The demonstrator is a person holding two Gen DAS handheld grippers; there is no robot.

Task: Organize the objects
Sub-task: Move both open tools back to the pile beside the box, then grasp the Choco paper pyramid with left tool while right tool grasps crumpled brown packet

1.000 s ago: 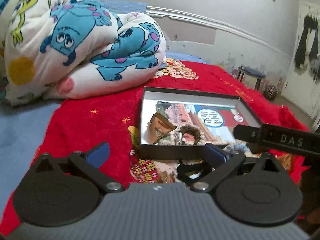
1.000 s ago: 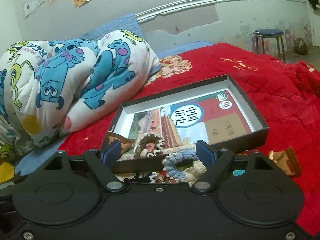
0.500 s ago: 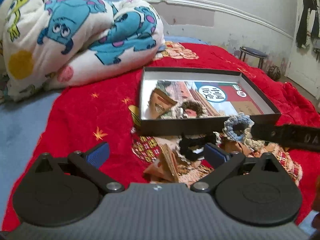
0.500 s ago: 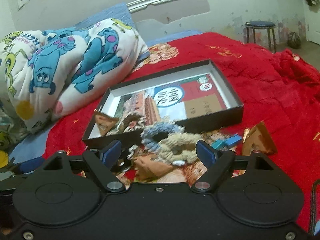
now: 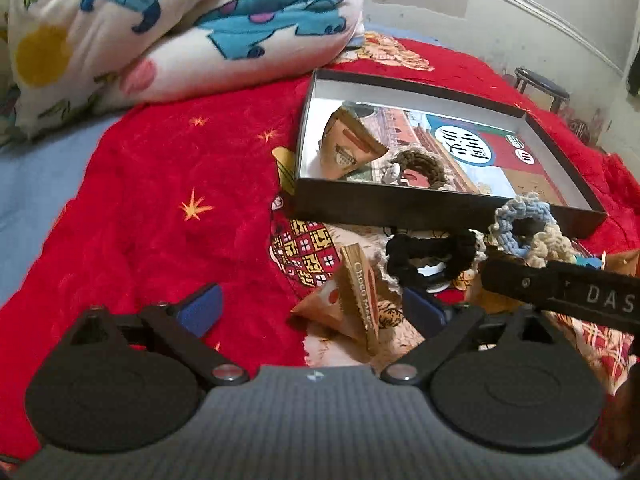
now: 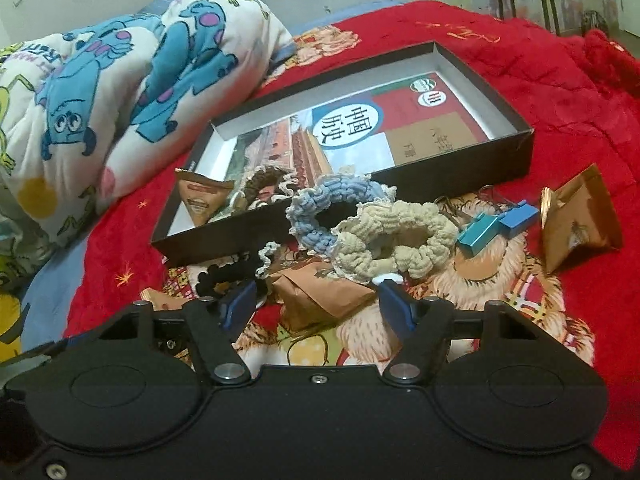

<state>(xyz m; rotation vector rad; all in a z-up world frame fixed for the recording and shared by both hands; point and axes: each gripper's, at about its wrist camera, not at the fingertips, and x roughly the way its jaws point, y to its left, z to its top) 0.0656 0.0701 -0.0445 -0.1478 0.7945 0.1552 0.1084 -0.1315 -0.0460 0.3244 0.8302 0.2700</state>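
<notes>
— Gripper status? Your right gripper [image 6: 318,307] is closing, nothing clamped yet; brown packet [image 6: 320,298] lies between its jaws.

— Left gripper [image 5: 312,310]?

— Closing, unladen, over Choco packet [image 5: 354,300] on the bed [image 5: 140,208]; box [image 5: 420,204] beside, for sorting.

the left gripper [image 5: 312,310] was closing, its jaws either side of a brown snack packet [image 5: 352,304], black scrunchie [image 5: 430,254] just beyond.

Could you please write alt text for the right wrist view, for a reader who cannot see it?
The right claw, closing with nothing gripped, hangs over a brown snack packet on a red blanket. Beyond lie beige and blue scrunchies beside an open black box holding a book.
</notes>
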